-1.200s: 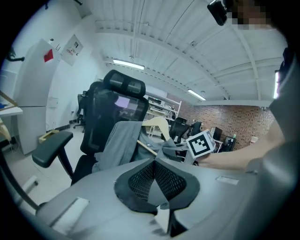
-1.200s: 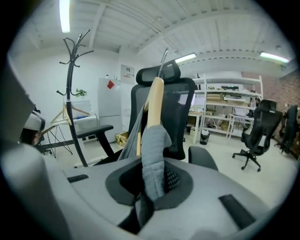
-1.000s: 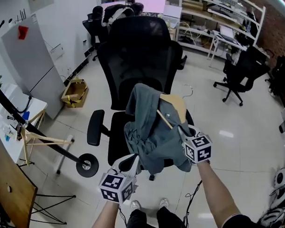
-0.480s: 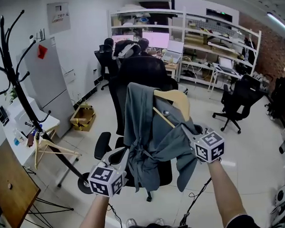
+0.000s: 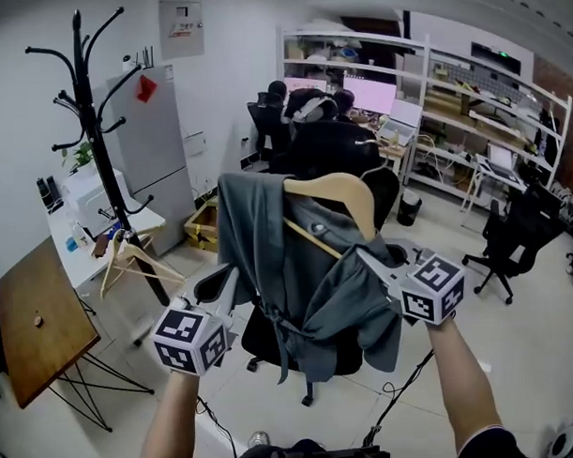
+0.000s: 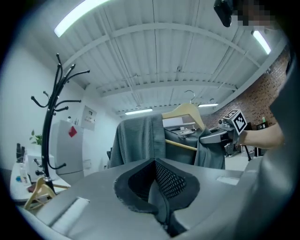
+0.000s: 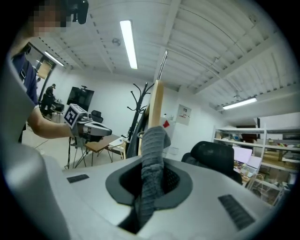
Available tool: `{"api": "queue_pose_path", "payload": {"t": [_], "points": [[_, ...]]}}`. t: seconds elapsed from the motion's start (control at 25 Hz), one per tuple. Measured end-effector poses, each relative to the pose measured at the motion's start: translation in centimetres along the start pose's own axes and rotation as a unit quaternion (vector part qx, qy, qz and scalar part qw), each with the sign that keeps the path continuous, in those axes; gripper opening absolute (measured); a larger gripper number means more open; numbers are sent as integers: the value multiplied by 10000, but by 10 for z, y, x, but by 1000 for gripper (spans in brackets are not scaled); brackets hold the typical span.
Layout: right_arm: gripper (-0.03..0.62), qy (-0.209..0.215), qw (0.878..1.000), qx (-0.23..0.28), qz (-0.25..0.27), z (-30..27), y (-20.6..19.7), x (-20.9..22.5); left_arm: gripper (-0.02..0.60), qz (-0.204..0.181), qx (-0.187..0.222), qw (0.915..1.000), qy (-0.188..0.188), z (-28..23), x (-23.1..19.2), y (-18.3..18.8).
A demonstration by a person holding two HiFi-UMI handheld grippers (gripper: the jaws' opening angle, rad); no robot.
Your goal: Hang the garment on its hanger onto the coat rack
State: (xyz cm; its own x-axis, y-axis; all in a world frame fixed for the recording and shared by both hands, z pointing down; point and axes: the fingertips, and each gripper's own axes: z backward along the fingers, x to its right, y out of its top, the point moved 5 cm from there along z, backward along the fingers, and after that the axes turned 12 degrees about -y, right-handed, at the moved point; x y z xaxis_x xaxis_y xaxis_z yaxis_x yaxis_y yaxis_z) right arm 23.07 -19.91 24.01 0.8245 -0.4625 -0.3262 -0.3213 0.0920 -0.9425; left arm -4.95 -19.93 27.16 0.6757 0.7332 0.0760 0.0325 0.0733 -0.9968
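In the head view, a black coat rack (image 5: 93, 108) was seen standing at the left, well apart from the garment (image 5: 269, 261). A spare hanger (image 5: 128, 262) of pale wood was seen low beside its pole, and a wooden table (image 5: 36, 317) was set near its foot. A grey cabinet (image 5: 157, 143) bearing a red tag (image 5: 147, 87) was placed behind the rack. A black office chair (image 5: 335, 151) was found directly behind the garment, with shelving (image 5: 469, 85) further back.

The grey garment was draped over a wooden hanger (image 5: 337, 189) and held in the air in front of the chair. Both forearms were raised from the lower edge. The left gripper (image 5: 227, 282) was angled up to the garment's left edge, and the right gripper (image 5: 367, 260) was angled up to the cloth under the hanger's shoulder. A paper notice (image 5: 176, 16) was fixed high on the wall, its print too small to be read.

In the left gripper view, the jaws were brought together on a thin grey fold of the garment. The rack was seen at the left, and the draped hanger ahead.

In the right gripper view, the jaws were clamped on a thick roll of the garment's knit, with the hanger's wood seen edge-on just above. The rack was partly hidden behind it.
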Motion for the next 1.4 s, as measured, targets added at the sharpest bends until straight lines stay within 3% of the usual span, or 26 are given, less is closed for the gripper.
{"api": "queue_pose_path", "payload": {"t": [0.36,0.68,0.88,1.12,1.4], "points": [[32,1530,9868,520,-62,-62,39,-84,2,-143,-56,9907,1353,108,-28,7],[32,2244,9721,679,67,-143,78,-160,2,-135,-24,9776,2102,192,-76,8],[32,2448,9667,742,4,-202,105,-198,2,-231,-29,9748,2218,225,-122,12],[32,2405,9677,752,-39,-266,142,-232,2,-375,-87,9751,2184,258,-180,20],[32,2540,9648,606,293,-346,192,-257,2,-540,28,9762,2102,267,-235,52]]}}
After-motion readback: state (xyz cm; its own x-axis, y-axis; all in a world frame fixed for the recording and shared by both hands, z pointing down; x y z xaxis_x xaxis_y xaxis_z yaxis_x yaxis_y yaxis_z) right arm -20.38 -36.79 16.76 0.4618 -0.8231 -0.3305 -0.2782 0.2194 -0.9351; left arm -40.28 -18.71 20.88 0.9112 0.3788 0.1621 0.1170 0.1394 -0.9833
